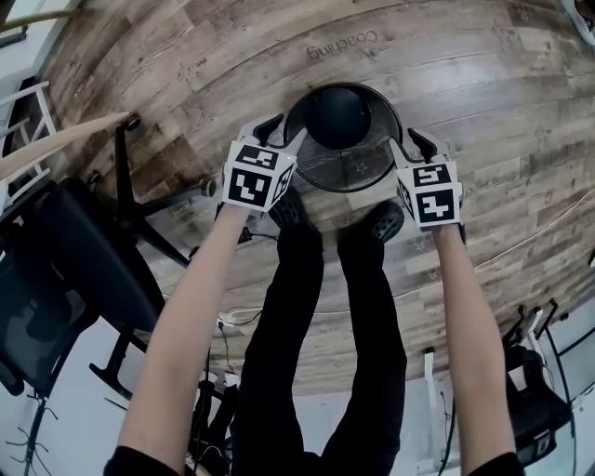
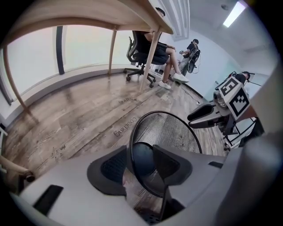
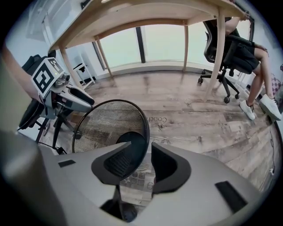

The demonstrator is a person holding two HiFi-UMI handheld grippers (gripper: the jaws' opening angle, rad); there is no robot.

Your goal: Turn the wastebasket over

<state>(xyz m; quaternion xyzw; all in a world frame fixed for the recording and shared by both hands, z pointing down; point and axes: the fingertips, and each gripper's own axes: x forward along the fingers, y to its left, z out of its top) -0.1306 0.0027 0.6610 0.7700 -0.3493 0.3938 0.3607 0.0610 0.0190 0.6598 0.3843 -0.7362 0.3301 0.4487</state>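
Person is standing with shoes (image 1: 383, 221) just behind the wastebasket (image 1: 346, 169), both arms reaching down to it. Wastebasket is sitting on the wood floor (image 1: 446, 74) right in front of the feet, mouth facing up. Its dark solid bottom is showing through the opening, with mesh wall around it.

Left gripper (image 1: 284, 132) is sitting at the rim on the person's left and right gripper (image 1: 416, 146) at the rim on the opposite side. In the left gripper view the rim wire is running between the jaws, one outside the mesh and one inside, with a gap showing, so the pads are not pressing. It is released, not clamping. The right gripper view is showing the same: jaws are straddling the rim, apart, nothing grasped.

Progress: nothing is gripping the basket and it is resting mouth up. Judging by that, the flip is either wholly left to do or already finished with this as the result. The pictures are not settling which. If still to do: closing both grippers on the rim, lifting, rotating, setting down.

Farther out, a wooden desk (image 3: 146, 13) is standing over the floor, and a person is sitting in an office chair (image 3: 221, 48) beyond it.
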